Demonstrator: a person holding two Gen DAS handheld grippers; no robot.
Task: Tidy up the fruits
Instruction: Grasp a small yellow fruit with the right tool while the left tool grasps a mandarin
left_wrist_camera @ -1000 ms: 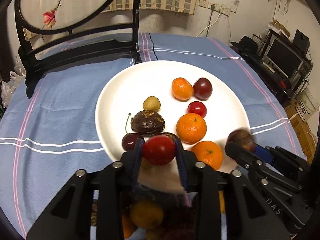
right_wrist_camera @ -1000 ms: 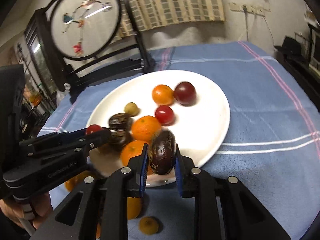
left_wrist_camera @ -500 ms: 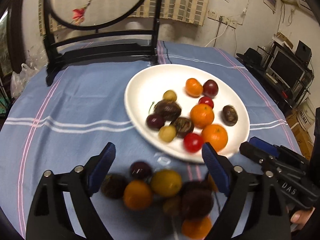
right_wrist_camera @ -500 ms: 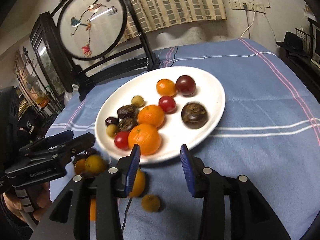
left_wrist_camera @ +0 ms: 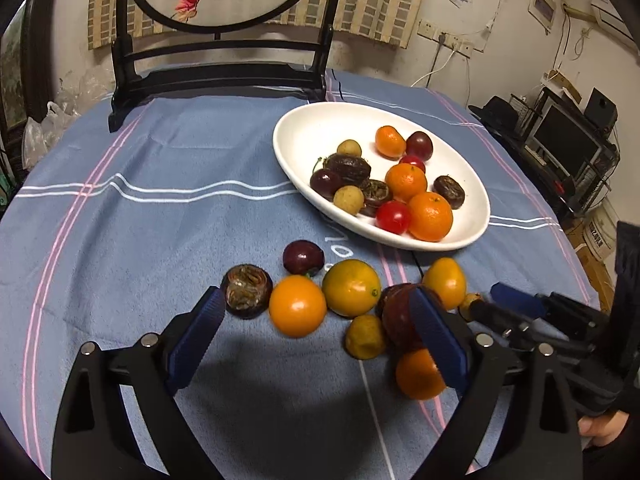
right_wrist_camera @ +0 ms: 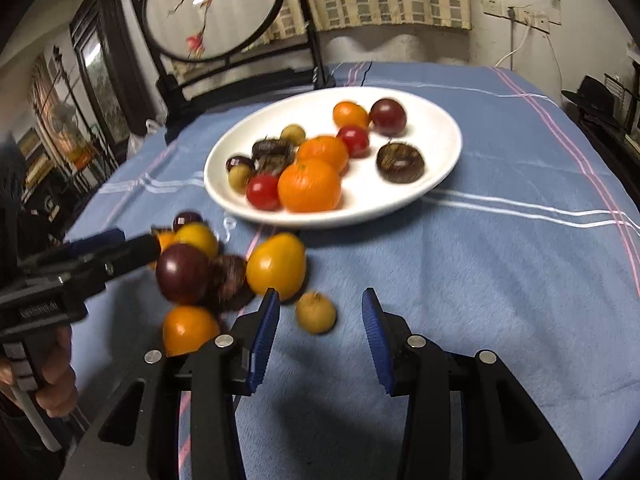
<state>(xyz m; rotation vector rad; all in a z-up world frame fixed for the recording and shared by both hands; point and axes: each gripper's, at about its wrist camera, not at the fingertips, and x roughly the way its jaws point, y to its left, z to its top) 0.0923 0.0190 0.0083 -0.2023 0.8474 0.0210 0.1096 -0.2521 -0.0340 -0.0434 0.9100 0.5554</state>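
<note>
Blue cloth (left_wrist_camera: pixel 160 208) with white and pink stripes is spread over the round table, and a dark wooden screen stand (left_wrist_camera: pixel 216 76) is set at its far edge. Loose fruit lies in a cluster on the cloth just in front of a white oval plate (left_wrist_camera: pixel 304 136) already holding smooth oranges, a glossy red tomato (left_wrist_camera: pixel 393 217), dark plums and wrinkled brown passion fruits. The left gripper (left_wrist_camera: pixel 316 332) is held wide open and empty above this cluster: a bright orange (left_wrist_camera: pixel 297 311) sits between its blue ribbed pads, a halved dark fruit (left_wrist_camera: pixel 247 290) with pale dry flesh lies just beyond the left pad, and a dark red plum (left_wrist_camera: pixel 400 322) is partly hidden behind the right pad. From the right wrist view, the right gripper (right_wrist_camera: pixel 320 334) is seen open and empty as well, with a small rough yellow-brown fruit (right_wrist_camera: pixel 315 312) lying just ahead of the gap between its pads and a smooth yellow-orange fruit (right_wrist_camera: pixel 276 266) just beyond the left pad. Only this view shows that small fruit clearly apart from the pile; motion blur softens it. Only the left wrist view shows the halved fruit's open face.
</note>
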